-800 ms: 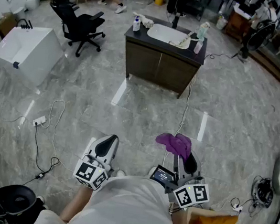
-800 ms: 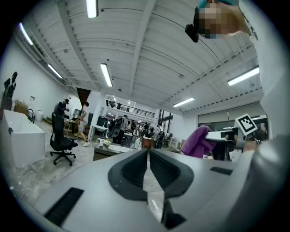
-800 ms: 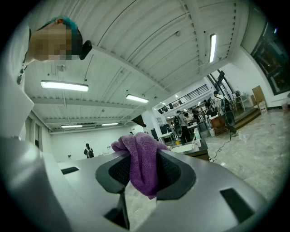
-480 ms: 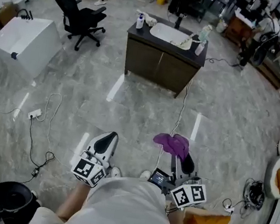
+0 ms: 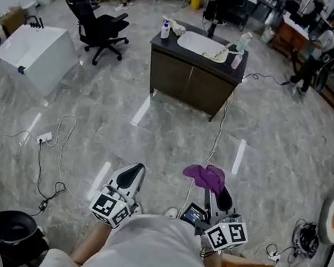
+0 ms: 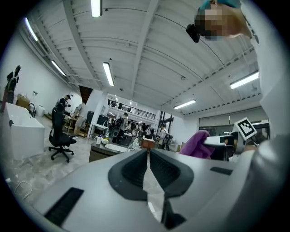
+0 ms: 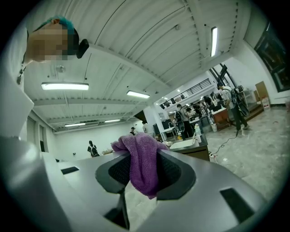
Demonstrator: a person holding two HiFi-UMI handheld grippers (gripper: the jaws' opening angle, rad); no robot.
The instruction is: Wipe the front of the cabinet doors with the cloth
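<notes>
Head view: a person is holding the right gripper (image 5: 219,194) with its jaws clamping a purple cloth (image 5: 206,175), which is bunching up above the jaw tips. The left gripper (image 5: 133,172) is pointing forward, its jaws pressing together on nothing. The dark cabinet doors (image 5: 188,81) are standing well apart from both, across the marble floor (image 5: 154,134), under a white sink (image 5: 201,42).

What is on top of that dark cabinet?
A white sink sits in the cabinet top, with bottles at both ends. The shut doors hide what is inside.
</notes>
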